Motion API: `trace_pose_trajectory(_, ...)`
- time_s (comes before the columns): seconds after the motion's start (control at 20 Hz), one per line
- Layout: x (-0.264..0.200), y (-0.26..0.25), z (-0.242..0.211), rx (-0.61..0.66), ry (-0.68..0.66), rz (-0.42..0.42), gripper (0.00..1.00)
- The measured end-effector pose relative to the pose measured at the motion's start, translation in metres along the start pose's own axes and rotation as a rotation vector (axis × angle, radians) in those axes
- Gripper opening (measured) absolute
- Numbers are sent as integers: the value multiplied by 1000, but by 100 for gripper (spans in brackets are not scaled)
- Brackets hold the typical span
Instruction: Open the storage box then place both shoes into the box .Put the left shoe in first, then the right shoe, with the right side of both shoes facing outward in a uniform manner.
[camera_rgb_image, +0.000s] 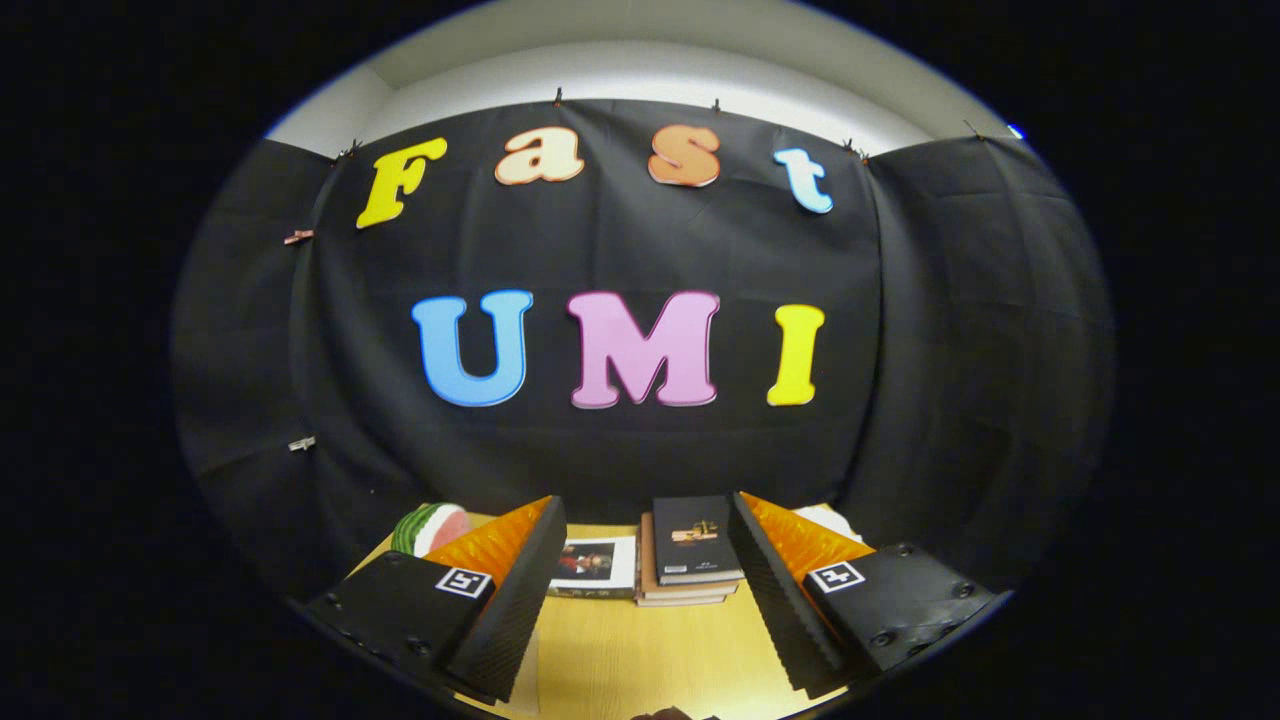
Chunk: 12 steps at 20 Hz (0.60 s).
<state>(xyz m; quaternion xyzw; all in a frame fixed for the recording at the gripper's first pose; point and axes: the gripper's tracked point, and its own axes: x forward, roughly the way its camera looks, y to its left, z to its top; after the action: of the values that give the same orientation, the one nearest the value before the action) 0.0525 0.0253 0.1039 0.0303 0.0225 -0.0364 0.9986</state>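
We find the hand-held gripper spread wide and empty, aimed level over the table toward stacked books at its far edge, watermelon beside.

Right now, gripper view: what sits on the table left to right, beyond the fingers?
Watermelon slice → picture card → stack of books → white thing, mostly hidden. Gripper open, fingers apart, holding nothing.
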Motion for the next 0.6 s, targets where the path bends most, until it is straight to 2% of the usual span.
trace_pose_trajectory(0.2,-6,-19,6,-68,-95,-54,99)
trace_pose_trajectory(0.5,-5,-21,-15,-83,-56,-68,96)
trace_pose_trajectory(0.6,-8,-20,-17,-88,-57,-66,98)
